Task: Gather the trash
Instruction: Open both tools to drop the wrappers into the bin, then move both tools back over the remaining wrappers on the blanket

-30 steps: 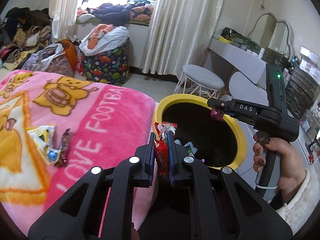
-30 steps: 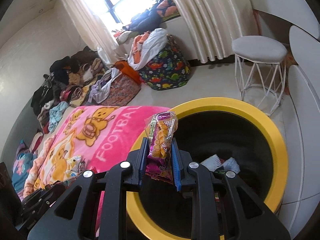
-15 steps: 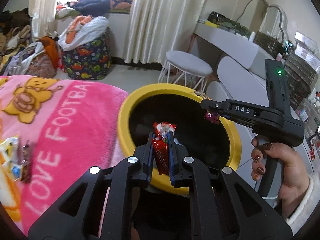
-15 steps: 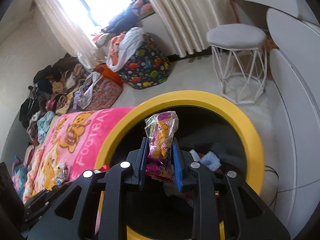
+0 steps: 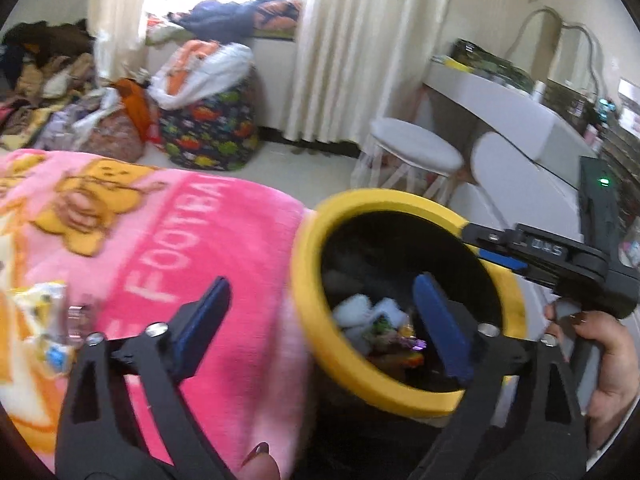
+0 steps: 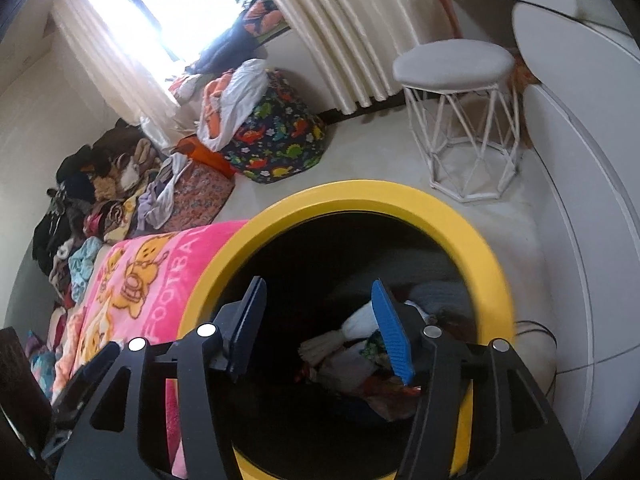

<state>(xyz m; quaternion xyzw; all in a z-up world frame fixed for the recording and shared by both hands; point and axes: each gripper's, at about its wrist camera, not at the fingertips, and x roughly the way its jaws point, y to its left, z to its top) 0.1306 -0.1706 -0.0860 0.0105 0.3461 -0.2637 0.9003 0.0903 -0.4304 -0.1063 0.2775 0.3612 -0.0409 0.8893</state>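
Both the left gripper (image 5: 320,316) and right gripper (image 6: 320,322) have just opened their jaws, empty, over the yellow bin (image 5: 308,280); next, fetch the wrappers (image 5: 44,320) left on the pink blanket (image 5: 224,248)

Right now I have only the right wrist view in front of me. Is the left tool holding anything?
Observer: No. The left tool has just been opening; its jaws stand wide with nothing between them.
Reviewer: Where is it pointing?
Observer: One finger is over the yellow bin, the other over the pink blanket.
Reviewer: Any trash still outside the bin?
Observer: Yes, wrappers lie on the blanket, left of that tool.
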